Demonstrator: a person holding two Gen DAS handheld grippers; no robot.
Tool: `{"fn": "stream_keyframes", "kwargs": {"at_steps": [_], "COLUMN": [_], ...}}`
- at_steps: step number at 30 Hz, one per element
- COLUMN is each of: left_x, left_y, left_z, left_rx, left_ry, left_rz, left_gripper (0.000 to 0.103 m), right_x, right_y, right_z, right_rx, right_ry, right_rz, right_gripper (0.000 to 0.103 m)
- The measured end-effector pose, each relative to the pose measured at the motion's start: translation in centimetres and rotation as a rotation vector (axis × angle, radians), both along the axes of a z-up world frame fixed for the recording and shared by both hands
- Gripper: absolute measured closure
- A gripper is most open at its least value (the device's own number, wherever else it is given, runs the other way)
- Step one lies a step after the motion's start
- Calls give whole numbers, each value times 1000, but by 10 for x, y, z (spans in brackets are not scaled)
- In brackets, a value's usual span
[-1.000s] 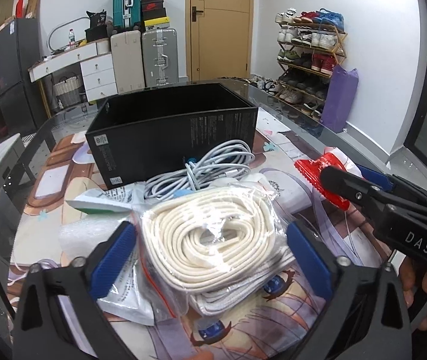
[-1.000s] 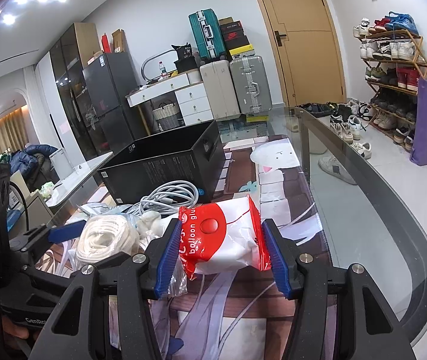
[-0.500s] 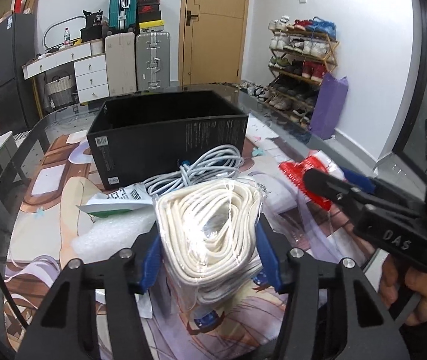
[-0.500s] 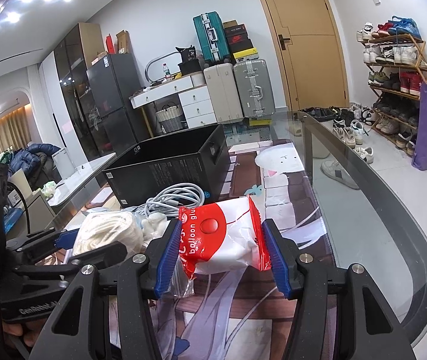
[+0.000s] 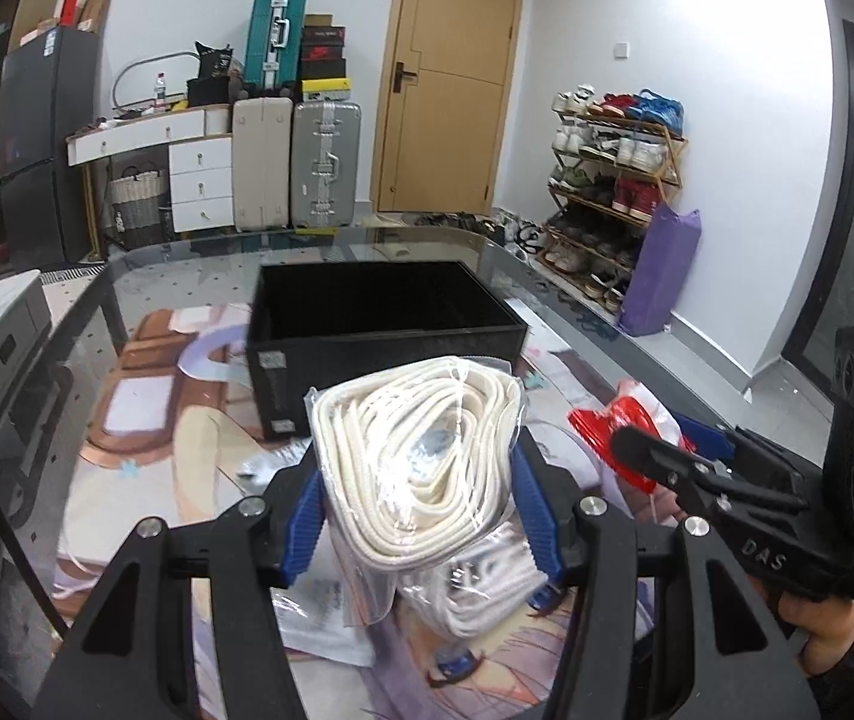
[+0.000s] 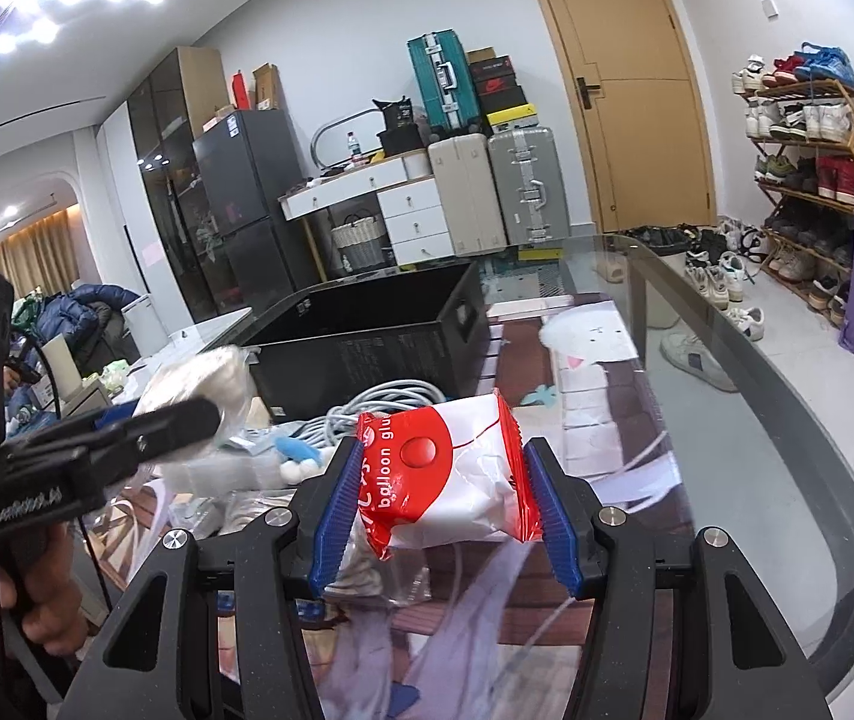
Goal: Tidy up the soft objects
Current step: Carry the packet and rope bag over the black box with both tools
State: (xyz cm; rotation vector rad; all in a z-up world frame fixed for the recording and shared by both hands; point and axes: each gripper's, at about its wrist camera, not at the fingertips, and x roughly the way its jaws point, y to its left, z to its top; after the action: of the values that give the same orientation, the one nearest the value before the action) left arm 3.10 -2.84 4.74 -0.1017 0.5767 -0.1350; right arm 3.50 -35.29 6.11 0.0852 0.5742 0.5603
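Note:
My left gripper [image 5: 420,516] is shut on a clear bag of coiled white rope [image 5: 420,450] and holds it lifted above the table, just short of the open black box [image 5: 384,324]. My right gripper [image 6: 442,510] is shut on a red and white balloon glue packet [image 6: 451,480], held above the table. The packet also shows in the left wrist view [image 5: 619,438], to the right of the rope bag. The rope bag appears blurred in the right wrist view [image 6: 210,384], left of the box [image 6: 366,348].
A bundle of grey cable [image 6: 390,402], a white plush piece [image 6: 234,468] and more clear bags [image 5: 475,594] lie on the printed mat on the glass table [image 6: 787,480]. The table's curved edge runs along the right. Suitcases, drawers and a shoe rack stand behind.
My left gripper closed on the rope bag and lifted it off the pile toward the black box. My right gripper kept hold of the packet and rose slightly.

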Motion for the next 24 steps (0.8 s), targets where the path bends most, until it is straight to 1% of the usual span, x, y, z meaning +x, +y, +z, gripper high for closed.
{"fn": "stream_keyframes", "kwargs": {"at_steps": [7,13,24], "left_x": [7,17,46], "left_y": [19,32,47], "left_z": [9,14,19], "left_rx": [-6,-12,-41], "left_ry": [-10,-11,-17], "left_rz": [30,47,77], "left_gripper": [48,48,48], "right_x": [7,18,50], "right_y": [17,30,55], "right_z": [19,36,49], "right_rx": [-3,-13,-49], "right_ry": [-22,-45,-48], "right_rz": [48,67,112], "right_gripper": [48,48,48]}}
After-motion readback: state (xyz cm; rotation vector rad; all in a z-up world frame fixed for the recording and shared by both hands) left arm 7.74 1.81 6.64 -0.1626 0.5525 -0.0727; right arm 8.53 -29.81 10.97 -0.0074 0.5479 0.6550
